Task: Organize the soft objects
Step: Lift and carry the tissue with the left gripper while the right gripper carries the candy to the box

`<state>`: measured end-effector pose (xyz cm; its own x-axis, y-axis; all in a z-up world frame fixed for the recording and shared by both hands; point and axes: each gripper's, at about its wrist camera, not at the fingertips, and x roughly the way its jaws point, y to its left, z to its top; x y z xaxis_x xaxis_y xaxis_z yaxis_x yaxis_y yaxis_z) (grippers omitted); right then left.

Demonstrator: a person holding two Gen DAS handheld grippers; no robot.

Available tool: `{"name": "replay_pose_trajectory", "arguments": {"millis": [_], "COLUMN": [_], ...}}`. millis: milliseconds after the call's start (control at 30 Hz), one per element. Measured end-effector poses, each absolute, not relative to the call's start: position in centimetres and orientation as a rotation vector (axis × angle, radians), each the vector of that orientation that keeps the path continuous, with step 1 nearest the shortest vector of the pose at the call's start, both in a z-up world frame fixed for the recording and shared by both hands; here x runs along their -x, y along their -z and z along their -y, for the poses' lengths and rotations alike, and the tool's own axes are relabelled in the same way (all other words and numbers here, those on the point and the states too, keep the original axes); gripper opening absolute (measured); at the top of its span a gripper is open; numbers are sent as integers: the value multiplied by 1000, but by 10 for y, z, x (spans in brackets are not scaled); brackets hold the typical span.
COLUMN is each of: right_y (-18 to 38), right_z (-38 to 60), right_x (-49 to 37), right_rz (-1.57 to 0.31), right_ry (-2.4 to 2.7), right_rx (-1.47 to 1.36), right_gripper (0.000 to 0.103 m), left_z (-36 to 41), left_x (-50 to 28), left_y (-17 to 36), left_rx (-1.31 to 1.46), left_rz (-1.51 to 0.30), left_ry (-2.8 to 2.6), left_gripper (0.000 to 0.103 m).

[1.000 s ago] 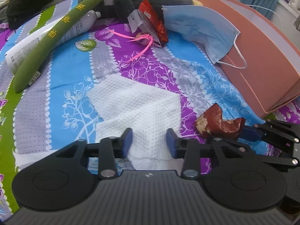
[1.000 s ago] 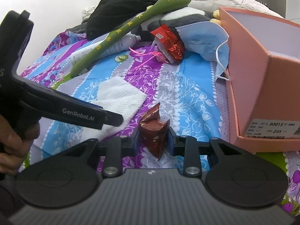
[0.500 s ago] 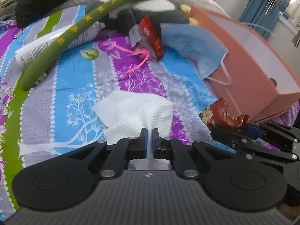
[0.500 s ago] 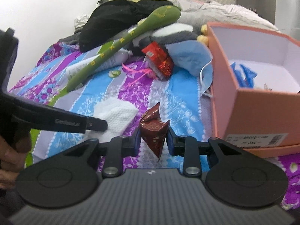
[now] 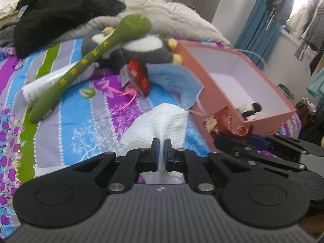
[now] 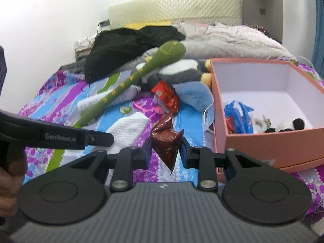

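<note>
My left gripper (image 5: 161, 151) is shut on a white textured cloth (image 5: 160, 122) and holds it lifted off the patterned bedspread (image 5: 85, 119); the cloth also shows in the right wrist view (image 6: 129, 126). My right gripper (image 6: 165, 151) is shut on a dark red crumpled wrapper (image 6: 166, 139), held above the bed just left of the open pink box (image 6: 263, 145). The wrapper (image 5: 226, 121) and box (image 5: 206, 93) also show in the left wrist view. The box holds a blue packet (image 6: 240, 117) and a small panda toy (image 6: 289, 126).
On the bed lie a long green plush (image 5: 87, 64), a grey penguin plush (image 5: 141, 50), a white tube (image 5: 48, 83), a red packet (image 5: 139, 77), a blue face mask (image 5: 176, 83) and pink ribbon (image 5: 127, 95). Black clothing (image 5: 60, 20) and a grey blanket (image 5: 178, 22) lie behind.
My left gripper closed on the white cloth and lifted it. Both grippers rose and moved toward the pink box, whose inside now shows.
</note>
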<state>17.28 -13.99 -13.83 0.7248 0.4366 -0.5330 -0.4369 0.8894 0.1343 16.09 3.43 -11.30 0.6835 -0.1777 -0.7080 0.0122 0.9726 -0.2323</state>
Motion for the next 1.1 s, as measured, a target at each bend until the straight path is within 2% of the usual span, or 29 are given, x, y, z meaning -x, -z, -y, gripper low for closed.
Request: {"name": "replay_pose_trajectory", "arguments": {"millis": [300,733,1100], "right_y": [110,101,100], "right_z": [158,211,247], "right_x": [-159,-126,-146], "right_rz": [-531,-536,-541], "right_ry": [-451,-313,-215], "right_rx": [-20,-38,-78], "right_gripper": [32,32,32], "left_z": [-16,38,82], "left_x": [-146,-144,-180], "left_y": [81,72,63], "left_rx": [216,206,148], "left_rz": [-761,-743,-725], "left_ry": [147,290,379], "left_gripper": [6,6,6]}}
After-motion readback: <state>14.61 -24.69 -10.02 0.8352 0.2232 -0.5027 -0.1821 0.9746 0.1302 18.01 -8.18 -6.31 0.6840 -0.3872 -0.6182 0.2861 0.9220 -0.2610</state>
